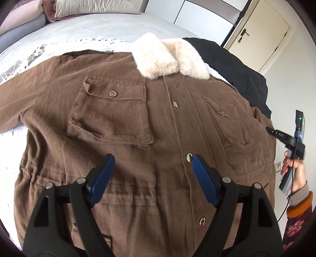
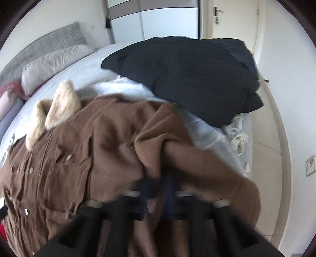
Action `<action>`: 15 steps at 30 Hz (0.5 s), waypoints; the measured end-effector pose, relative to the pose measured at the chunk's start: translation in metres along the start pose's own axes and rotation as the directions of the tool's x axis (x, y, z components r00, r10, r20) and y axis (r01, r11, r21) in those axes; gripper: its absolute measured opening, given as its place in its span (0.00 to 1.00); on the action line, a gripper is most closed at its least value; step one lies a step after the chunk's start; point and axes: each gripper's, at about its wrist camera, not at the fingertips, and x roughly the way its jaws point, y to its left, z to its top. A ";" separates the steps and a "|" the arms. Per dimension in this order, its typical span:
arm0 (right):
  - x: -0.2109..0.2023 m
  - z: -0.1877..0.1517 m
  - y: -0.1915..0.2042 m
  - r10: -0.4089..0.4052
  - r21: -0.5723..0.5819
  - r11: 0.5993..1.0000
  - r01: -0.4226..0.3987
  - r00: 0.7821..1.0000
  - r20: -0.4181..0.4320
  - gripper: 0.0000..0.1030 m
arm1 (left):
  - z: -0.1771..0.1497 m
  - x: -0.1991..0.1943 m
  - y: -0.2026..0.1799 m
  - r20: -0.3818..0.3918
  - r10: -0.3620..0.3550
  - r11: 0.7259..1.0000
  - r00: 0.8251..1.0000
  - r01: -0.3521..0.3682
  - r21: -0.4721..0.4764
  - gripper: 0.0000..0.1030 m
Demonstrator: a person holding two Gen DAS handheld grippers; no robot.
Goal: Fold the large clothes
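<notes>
Two grippers over one brown coat (image 1: 122,126), which lies front-up and buttoned across the bed (image 1: 88,31).
Left gripper (image 1: 152,168): jaws spread wide, blue pads bare, poised above the coat's lower front beside the button placket; nothing between them.
Right gripper (image 2: 165,183): blurred in its own view, jaws pressed together on a bunched fold of the coat's sleeve, at the coat's right edge; cloth is drawn up around the fingers. A hand (image 1: 292,166) with an orange cuff carries it.
Coat details: two flap chest pockets, metal snaps down the centre, cream fur collar (image 1: 169,57) at the far end.
Beyond the collar: white fringed throw (image 2: 207,134) under the coat, a black garment (image 2: 193,79) heaped past the coat's right shoulder, pillows (image 1: 88,7) at the headboard.
</notes>
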 end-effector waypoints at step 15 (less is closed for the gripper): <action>-0.090 0.099 -0.075 -0.322 0.048 0.946 0.319 0.924 0.207 0.45 | 0.094 0.011 0.090 0.049 0.304 0.936 0.952 -0.307 0.170 0.79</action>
